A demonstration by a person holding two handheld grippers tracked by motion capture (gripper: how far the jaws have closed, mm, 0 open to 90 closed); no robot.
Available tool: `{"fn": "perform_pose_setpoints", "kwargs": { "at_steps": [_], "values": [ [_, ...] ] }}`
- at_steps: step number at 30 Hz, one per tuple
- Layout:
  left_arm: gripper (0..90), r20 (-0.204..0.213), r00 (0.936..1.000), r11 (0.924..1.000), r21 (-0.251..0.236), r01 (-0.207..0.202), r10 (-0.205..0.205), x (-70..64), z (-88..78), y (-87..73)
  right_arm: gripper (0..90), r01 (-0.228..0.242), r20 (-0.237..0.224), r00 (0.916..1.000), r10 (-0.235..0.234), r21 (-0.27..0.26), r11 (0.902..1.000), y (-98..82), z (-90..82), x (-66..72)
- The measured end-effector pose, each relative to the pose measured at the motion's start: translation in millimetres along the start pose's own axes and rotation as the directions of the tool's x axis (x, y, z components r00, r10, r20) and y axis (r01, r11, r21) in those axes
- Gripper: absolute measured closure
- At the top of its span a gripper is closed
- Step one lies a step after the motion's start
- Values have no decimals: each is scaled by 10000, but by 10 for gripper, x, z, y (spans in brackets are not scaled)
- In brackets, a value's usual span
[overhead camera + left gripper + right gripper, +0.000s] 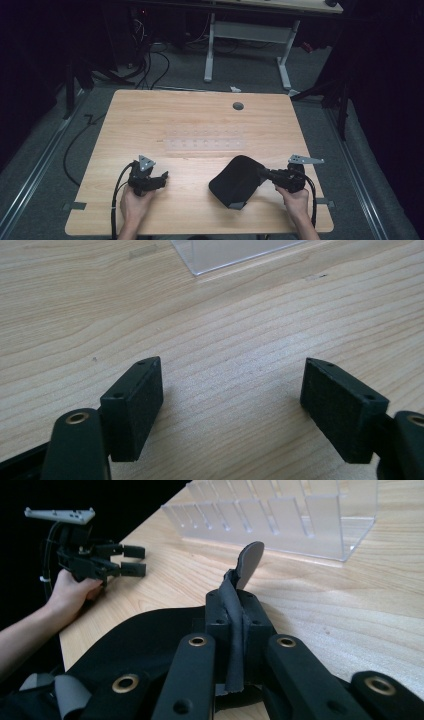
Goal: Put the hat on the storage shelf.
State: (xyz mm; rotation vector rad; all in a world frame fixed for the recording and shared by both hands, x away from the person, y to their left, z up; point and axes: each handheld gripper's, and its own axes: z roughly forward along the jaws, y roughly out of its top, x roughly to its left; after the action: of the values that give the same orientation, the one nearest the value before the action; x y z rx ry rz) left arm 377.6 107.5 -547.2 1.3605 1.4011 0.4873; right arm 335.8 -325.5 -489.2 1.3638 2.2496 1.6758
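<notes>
The wooden table (pixel 200 125) is evenly lit from above, while the room around it sinks into near black, darkest at 9 and 3 o'clock. The high view is soft and grainy. Both gripper views are sharper; the clear plastic rack (pixel 280 515) catches pale glare, and faint soft shadows sit under the jaws.

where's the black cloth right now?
High view: black cloth lies at the table's near right, its edge pinched in the right gripper, just in front of the clear divider tray.
</notes>
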Motion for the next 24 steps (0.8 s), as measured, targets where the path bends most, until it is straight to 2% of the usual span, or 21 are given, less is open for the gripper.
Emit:
{"fn": "perform_pose_setpoints", "kwargs": {
  "at_steps": [9,12,15,18,24],
  "values": [
    [254,-12,10000,10000,-5,1,-1,-7,-5,-5,860,-541,77,9985,548,-677,9962,-24,-62,50],
    [255,6,10000,10000,-2,-11,11,-7,-5,-5,860,-677,97,9976,686,-751,9949,-35,-60,70],
    [264,129,9999,9999,90,-68,67,-15,-19,-9,860,-875,-29,9962,876,-922,9919,-30,-66,77],
    [265,327,9994,9997,218,-143,136,-46,-41,-25,860,-979,-144,9952,969,-1104,9891,-21,-66,90],
    [264,1113,9933,9991,263,-344,312,-205,-149,-64,860,-1022,-276,9947,994,-1308,9861,6,-59,134]
  ]
}}
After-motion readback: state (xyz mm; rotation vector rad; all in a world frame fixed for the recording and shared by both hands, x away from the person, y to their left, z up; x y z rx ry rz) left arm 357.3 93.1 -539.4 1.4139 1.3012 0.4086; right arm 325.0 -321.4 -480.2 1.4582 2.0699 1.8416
